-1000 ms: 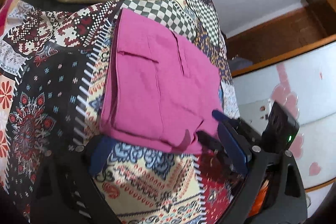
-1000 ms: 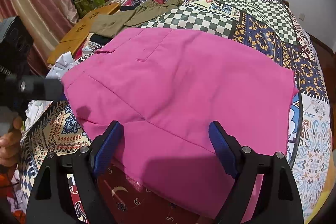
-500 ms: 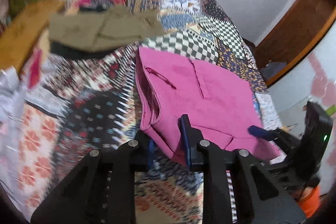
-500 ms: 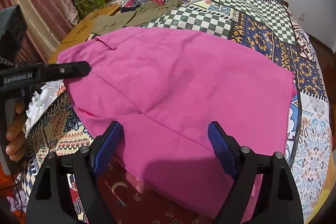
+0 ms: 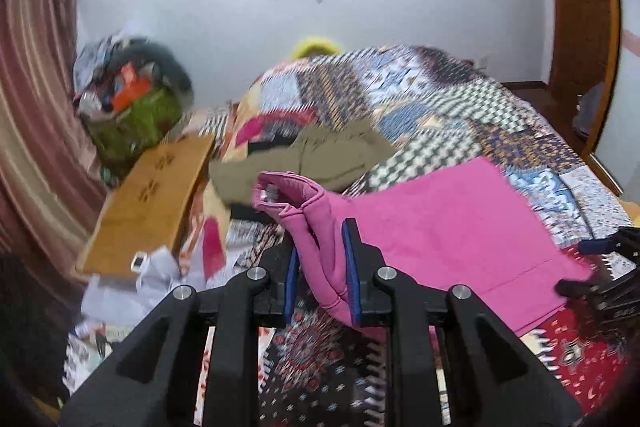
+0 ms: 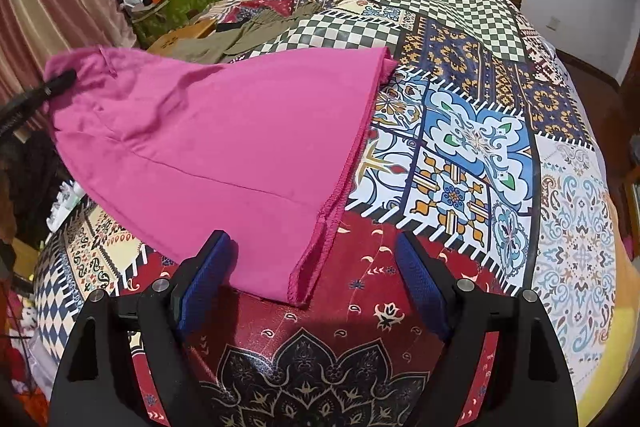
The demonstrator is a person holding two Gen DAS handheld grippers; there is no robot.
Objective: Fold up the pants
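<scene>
Matt pink cloth pants [image 6: 224,131], printed patchwork cloth bedspread [image 6: 472,131], smooth pale wood board [image 5: 148,203].

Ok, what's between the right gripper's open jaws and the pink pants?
Only bare bedspread; right wrist view shows the right gripper open, pink pants hem corner just inside.

**Pants across the bed, one end raised at the left**

The pink cotton pants [image 6: 224,131] lie across the patchwork-quilted bed [image 6: 480,155], their waistband end lifted off the quilt at the left between the pads of the left tongs [image 5: 320,267]. The right tongs [image 6: 312,291] stand over the pants' near hem corner, one pad on either side of it, apart from the cloth. Behind the pants, farther up the bed, lies a folded olive-green garment [image 5: 320,155]. Left of the bed stands a low wooden board [image 5: 148,199], with a green bag heaped with clutter [image 5: 132,107] behind it.
</scene>
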